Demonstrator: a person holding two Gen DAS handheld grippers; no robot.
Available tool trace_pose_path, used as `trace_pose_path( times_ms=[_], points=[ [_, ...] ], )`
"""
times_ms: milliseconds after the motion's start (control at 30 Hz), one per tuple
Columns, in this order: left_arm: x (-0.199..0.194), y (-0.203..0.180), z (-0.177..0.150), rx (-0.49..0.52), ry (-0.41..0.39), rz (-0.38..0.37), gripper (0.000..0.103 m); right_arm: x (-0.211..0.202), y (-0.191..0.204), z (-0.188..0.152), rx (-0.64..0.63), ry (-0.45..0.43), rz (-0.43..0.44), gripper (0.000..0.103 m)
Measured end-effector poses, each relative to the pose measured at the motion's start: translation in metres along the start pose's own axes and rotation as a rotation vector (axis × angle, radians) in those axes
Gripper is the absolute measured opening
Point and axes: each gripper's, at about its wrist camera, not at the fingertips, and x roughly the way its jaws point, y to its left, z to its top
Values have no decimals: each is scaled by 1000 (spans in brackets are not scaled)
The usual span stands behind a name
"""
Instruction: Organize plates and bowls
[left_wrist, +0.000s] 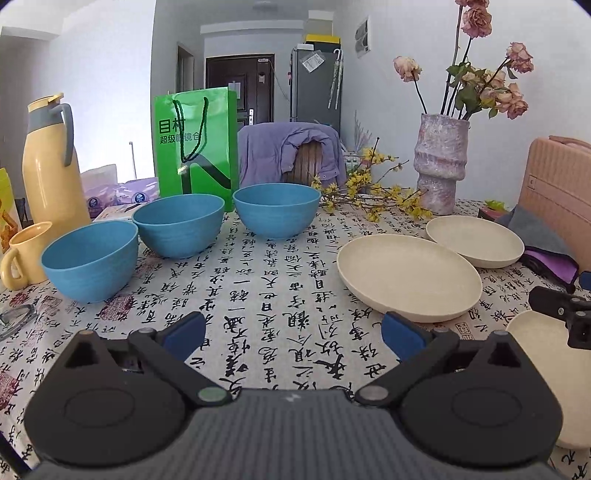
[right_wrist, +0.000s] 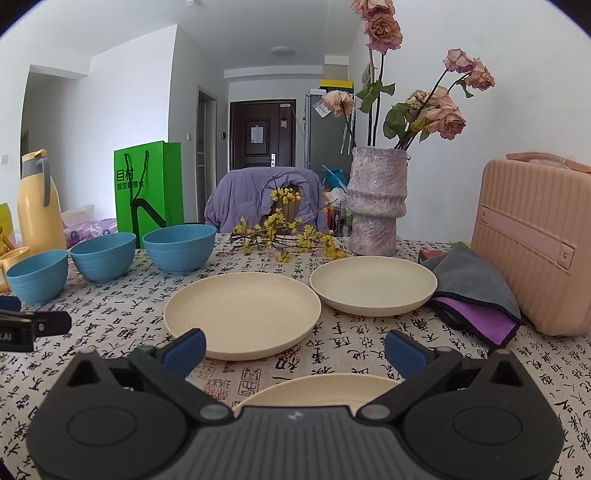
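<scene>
Three blue bowls stand apart in a curved row on the table's left: a near bowl (left_wrist: 90, 260) (right_wrist: 37, 275), a middle bowl (left_wrist: 179, 225) (right_wrist: 103, 255) and a far bowl (left_wrist: 276, 209) (right_wrist: 180, 247). Three cream plates lie on the right: a middle plate (left_wrist: 408, 275) (right_wrist: 242, 310), a far plate (left_wrist: 474, 240) (right_wrist: 373, 285) and a near plate (left_wrist: 543, 369) (right_wrist: 325, 389) just under my right gripper (right_wrist: 293, 352). My left gripper (left_wrist: 293, 336) hovers open over bare cloth between bowls and plates. Both grippers hold nothing.
A calligraphy-print tablecloth (left_wrist: 277, 295) covers the table. At the back stand a yellow jug (left_wrist: 51, 166), a yellow mug (left_wrist: 24, 258), a green paper bag (left_wrist: 195, 147) and a vase of dried roses (right_wrist: 376, 201). A pink case (right_wrist: 535, 243) and folded cloths (right_wrist: 476, 291) sit right.
</scene>
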Motion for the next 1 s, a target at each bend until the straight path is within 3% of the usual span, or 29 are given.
trace_pose_path(
  times_ms=[233, 633, 833, 933, 1000],
  points=[
    [37, 1, 12, -13, 37, -24, 103, 35, 0, 12, 11, 47, 24, 103],
    [122, -17, 39, -3, 184, -111, 103, 114, 0, 29, 67, 217, 58, 101],
    [159, -23, 48, -25, 258, -133, 103, 147, -3, 40, 77, 276, 44, 92],
    [175, -28, 48, -16, 273, -105, 103, 164, -7, 43, 94, 317, 53, 87],
    [186, -30, 47, -26, 293, -91, 103, 175, -9, 43, 100, 342, 52, 78]
  ],
)
